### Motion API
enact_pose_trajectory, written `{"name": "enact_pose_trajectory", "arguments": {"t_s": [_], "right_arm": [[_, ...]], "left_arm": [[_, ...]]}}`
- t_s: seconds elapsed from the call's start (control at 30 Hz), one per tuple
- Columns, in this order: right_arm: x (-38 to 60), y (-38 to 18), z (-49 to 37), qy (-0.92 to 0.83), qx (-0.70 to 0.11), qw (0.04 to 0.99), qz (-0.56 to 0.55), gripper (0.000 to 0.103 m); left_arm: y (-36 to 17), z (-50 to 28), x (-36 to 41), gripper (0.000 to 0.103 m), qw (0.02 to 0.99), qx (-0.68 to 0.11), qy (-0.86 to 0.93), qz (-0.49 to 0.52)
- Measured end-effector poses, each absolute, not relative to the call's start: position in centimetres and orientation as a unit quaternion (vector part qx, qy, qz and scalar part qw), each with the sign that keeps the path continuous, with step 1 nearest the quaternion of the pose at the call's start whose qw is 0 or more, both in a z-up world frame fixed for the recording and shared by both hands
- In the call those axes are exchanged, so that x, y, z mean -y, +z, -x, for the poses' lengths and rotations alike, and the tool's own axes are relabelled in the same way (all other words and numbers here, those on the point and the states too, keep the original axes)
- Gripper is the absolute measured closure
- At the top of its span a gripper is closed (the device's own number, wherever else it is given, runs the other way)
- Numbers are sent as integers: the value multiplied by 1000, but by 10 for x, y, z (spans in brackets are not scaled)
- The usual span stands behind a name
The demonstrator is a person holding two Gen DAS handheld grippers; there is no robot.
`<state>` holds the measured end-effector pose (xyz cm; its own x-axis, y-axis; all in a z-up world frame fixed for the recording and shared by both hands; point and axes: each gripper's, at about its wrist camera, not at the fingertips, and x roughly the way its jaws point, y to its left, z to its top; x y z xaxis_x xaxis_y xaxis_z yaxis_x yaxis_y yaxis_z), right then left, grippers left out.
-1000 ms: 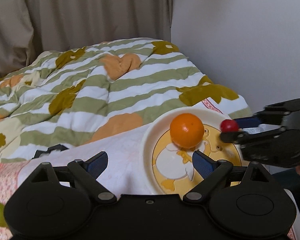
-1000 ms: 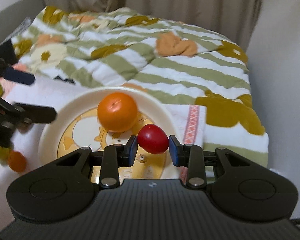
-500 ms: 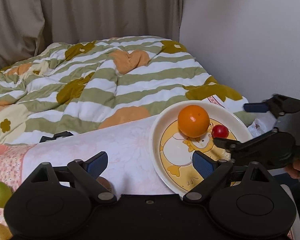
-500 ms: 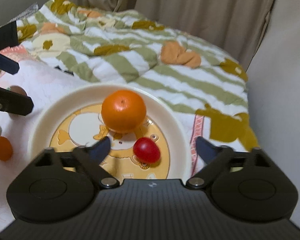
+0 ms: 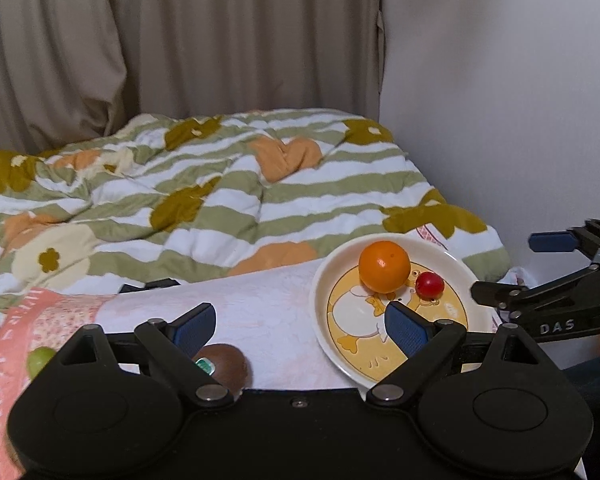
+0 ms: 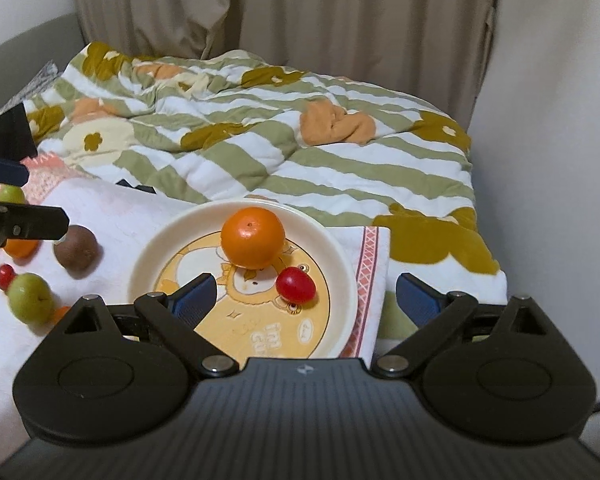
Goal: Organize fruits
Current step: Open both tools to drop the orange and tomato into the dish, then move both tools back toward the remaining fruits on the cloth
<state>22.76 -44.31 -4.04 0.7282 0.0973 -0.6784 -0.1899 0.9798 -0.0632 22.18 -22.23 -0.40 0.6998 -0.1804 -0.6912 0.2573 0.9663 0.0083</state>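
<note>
A cream plate (image 6: 148,256) with a duck print lies on a white towel on the bed. An orange (image 6: 253,237) and a small red fruit (image 6: 296,285) rest on it, touching each other. My right gripper (image 6: 306,296) hangs open above the plate's near side, holding nothing. In the left wrist view the same plate (image 5: 320,280), orange (image 5: 384,266) and red fruit (image 5: 429,284) sit at the right. My left gripper (image 5: 300,322) is open and empty over the towel. A brown kiwi (image 5: 226,364) lies behind its left finger. The right gripper (image 5: 505,265) shows at the right edge.
Left of the plate lie the kiwi (image 6: 76,254), a green fruit (image 6: 30,298), a small red one (image 6: 5,276), an orange one (image 6: 20,248) and another green one (image 6: 10,194). A striped quilt (image 6: 260,152) covers the bed behind. A wall stands at the right.
My right gripper opened and let the small red fruit go onto the plate beside the orange. Both grippers drew back and up, bringing the kiwi into the left wrist view.
</note>
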Motion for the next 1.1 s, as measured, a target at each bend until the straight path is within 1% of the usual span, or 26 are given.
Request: {"name": "enact_pose_trajectory", "arguments": {"t_s": [0.23,0.47,0.6,0.67,0.93,1.1], "right_arm": [[444,-5,-187,63,-354,933,24,0],[424,17,-153,84,-335,938,34,0],[407,21,-143,96,-335,937,36,0],[398,22,-138,105,-334,936,33,0],[345,22,-119,136,-329,934,43,0],[304,21,-108,140,-324,935,45,0]], "left_arm": [[19,-174,205,9,935,-340,-94,-35],[32,-126,176,9,946,-319,-46,-22],[33,-103,156,8,948,-316,-16,-25],[34,-93,143,4,950,-313,0,-26],[35,-66,85,3,953,-300,41,-24],[34,-65,49,1,955,-293,39,-36]]}}
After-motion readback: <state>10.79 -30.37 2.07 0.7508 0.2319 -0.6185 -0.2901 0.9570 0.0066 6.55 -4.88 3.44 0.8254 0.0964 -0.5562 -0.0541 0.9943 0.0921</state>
